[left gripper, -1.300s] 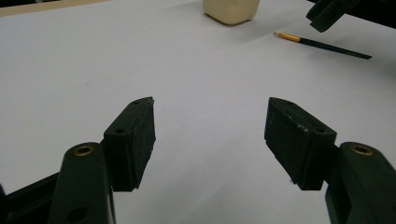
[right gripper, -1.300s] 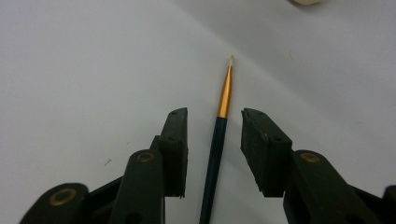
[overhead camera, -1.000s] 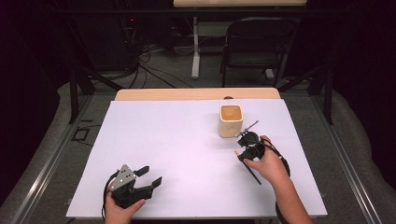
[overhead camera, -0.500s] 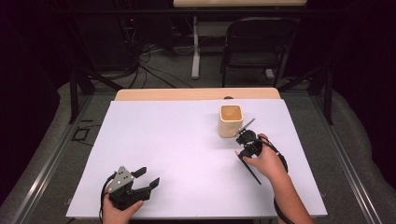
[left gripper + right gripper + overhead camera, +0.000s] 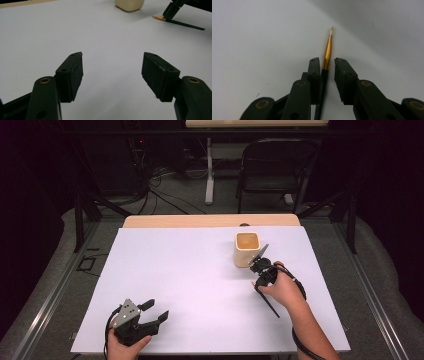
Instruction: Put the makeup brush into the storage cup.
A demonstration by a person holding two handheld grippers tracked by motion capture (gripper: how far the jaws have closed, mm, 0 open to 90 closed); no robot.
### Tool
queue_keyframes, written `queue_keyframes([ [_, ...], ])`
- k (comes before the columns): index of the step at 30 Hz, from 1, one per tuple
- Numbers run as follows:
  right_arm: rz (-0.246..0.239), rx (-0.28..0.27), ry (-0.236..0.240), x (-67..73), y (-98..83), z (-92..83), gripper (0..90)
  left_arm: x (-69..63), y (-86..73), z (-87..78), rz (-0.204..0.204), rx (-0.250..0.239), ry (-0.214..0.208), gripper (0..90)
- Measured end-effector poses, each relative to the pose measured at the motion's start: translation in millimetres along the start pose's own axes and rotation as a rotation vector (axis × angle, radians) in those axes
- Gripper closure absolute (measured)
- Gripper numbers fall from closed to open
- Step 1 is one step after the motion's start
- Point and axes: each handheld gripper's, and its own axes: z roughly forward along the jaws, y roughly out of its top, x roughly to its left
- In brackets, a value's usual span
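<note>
The right gripper (image 5: 262, 269) sits low over the white table (image 5: 190, 270), just beside a cream square wooden cup (image 5: 247, 249) that stands upright toward the far right of the table. Between its jaws lies a slim paintbrush with a black handle, a gold metal ferrule and a pale pointed tip (image 5: 326, 60). In the right gripper view the brush runs straight up the middle, its handle hard against the left jaw while a narrow gap shows at the right jaw. The jaws have just been closing on it, and they stand nearly together around the handle, right where black meets gold. Whether the brush is truly pinched I cannot tell from here.

From the high view the black handle (image 5: 267, 301) trails back toward the person, slanting out from under the right hand (image 5: 280, 287). The left gripper view catches the brush from afar, with its gold ferrule (image 5: 159, 18) low over the table, near the cup (image 5: 129, 5).

Down at the near left edge, the left gripper (image 5: 150, 312) rests in the person's left hand (image 5: 125, 347), jaws spread wide and released, nothing between them but bare white table (image 5: 50, 32). It lies well apart from the cup and the brush.
</note>
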Motion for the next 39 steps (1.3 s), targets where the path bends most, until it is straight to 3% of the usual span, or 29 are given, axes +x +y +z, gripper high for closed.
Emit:
queue_keyframes([
  [2,-0.026,-0.021,0.000,-1.1,1.9,2.4,74.4,0.3,0.1,-0.2,0.000,0.000,0.000,33.8],
  [6,-0.007,-0.015,-0.002,0.3,3.6,3.9,74.4,-0.2,0.4,0.0,0.002,0.002,-0.002,33.8],
  [8,-0.034,0.055,-0.023,-1.0,7.2,0.2,74.8,-0.5,0.4,0.2,0.003,0.004,-0.001,33.8],
  [9,-0.007,-0.006,-0.004,0.1,5.6,5.4,75.0,-0.5,0.3,0.3,0.003,0.004,-0.001,33.7],
  [12,-0.027,0.006,-0.013,-1.0,7.6,6.8,75.6,-0.3,0.2,0.4,0.001,0.003,-0.003,33.8],
  [13,-0.031,0.038,-0.024,-1.2,9.0,5.2,76.0,-0.2,0.2,0.5,0.001,0.004,-0.003,33.8],
  [14,-0.018,0.005,-0.015,-0.9,8.3,8.3,76.4,-0.2,0.2,0.5,0.000,0.004,-0.003,33.8],
  [17,-0.021,0.011,-0.014,-1.3,9.8,10.3,77.4,-0.1,0.2,0.7,0.005,0.007,-0.004,33.7],
  [19,-0.031,0.043,-0.022,-1.3,11.2,10.5,78.4,-0.3,0.2,0.8,0.004,0.010,-0.002,33.8],
  [20,-0.020,0.018,-0.015,-0.7,10.5,12.4,78.7,-0.3,0.2,0.9,0.005,0.010,-0.002,33.7],
  [32,-0.002,0.030,-0.019,0.8,12.7,12.1,83.7,-0.2,0.2,1.1,0.005,0.012,-0.003,33.7],
  [36,0.006,0.011,-0.022,0.6,12.0,9.9,83.8,-0.2,0.2,1.4,0.005,0.012,-0.003,33.7],
  [37,0.034,0.010,-0.019,2.2,11.2,5.9,83.8,-0.1,0.1,1.4,0.005,0.011,-0.003,33.8],
  [39,0.021,-0.006,-0.018,1.3,10.9,4.1,83.8,0.1,0.0,1.5,0.002,0.008,-0.006,33.7],
])
